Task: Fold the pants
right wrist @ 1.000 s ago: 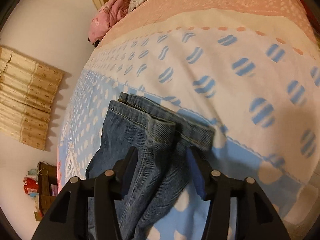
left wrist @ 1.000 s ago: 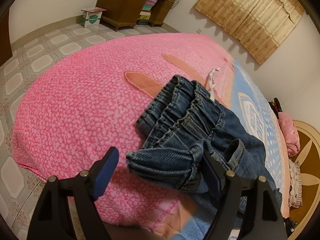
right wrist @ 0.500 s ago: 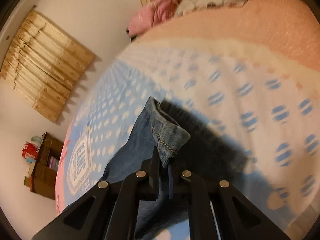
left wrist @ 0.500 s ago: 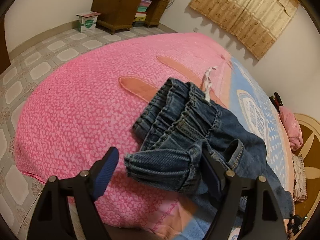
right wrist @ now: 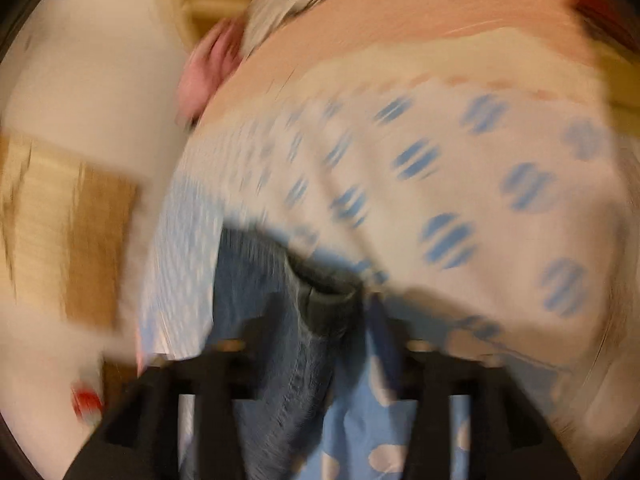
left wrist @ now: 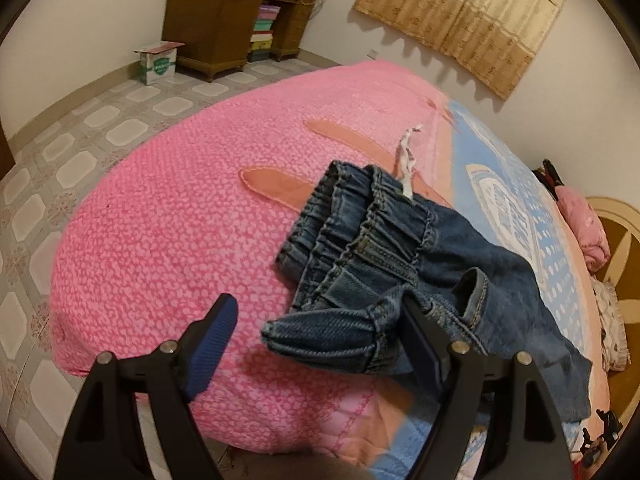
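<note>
Pants [left wrist: 400, 272] lie on the bed [left wrist: 180, 220], bunched ahead of the released left tongs [left wrist: 320, 332], one cuff between the spread fingers. Through heavy blur the right tongs [right wrist: 320, 320] seem clenched on denim; a smooth, taut carry should fold cleanly.

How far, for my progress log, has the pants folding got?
Early. Done: one leg cuff lies doubled back beside the bunched waistband. In hand: denim sits between the right gripper's fingers, though blur hides the grip; the left gripper is open. Left: the pants sprawl unflattened across the bed.
</note>
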Demonstrator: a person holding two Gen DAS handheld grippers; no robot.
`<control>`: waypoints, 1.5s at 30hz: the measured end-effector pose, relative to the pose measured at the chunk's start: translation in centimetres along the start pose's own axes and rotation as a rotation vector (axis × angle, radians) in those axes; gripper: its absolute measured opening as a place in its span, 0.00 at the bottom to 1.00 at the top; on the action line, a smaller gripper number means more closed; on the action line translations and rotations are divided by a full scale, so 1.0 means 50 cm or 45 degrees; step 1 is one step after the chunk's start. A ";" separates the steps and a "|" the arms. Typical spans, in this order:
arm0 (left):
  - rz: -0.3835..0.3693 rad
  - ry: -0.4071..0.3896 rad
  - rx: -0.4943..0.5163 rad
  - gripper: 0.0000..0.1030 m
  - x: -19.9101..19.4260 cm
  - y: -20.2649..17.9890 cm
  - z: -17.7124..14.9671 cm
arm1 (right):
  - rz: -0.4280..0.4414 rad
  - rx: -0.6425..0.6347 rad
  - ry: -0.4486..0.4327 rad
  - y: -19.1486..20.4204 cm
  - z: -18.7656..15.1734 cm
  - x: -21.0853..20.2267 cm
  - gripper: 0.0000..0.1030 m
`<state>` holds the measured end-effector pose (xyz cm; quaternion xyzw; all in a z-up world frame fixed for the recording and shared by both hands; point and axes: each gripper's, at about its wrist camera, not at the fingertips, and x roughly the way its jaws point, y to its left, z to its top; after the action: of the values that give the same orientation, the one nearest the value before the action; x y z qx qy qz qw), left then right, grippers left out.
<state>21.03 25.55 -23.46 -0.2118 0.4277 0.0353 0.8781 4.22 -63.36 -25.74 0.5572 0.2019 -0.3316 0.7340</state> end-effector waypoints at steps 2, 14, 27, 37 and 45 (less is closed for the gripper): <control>-0.016 0.005 0.005 0.80 -0.007 0.005 0.000 | -0.044 -0.061 -0.019 0.016 -0.006 -0.020 0.59; -0.067 -0.168 -0.181 0.77 -0.133 0.088 0.006 | 0.284 -0.901 0.324 0.380 -0.386 -0.069 0.59; -0.495 0.141 -0.654 0.79 -0.023 0.140 -0.043 | 0.573 -1.375 0.796 0.561 -0.897 -0.110 0.59; -0.551 0.278 -0.932 0.79 0.099 0.089 -0.076 | 0.525 -1.383 0.840 0.548 -0.942 -0.118 0.59; -0.603 0.049 -0.702 0.15 0.052 0.025 -0.026 | 0.485 -1.378 0.796 0.536 -0.917 -0.132 0.59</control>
<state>21.41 25.87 -26.60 -0.5345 0.3577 -0.0591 0.7635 22.06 -13.70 -16.65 0.2051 0.4420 0.1306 0.8634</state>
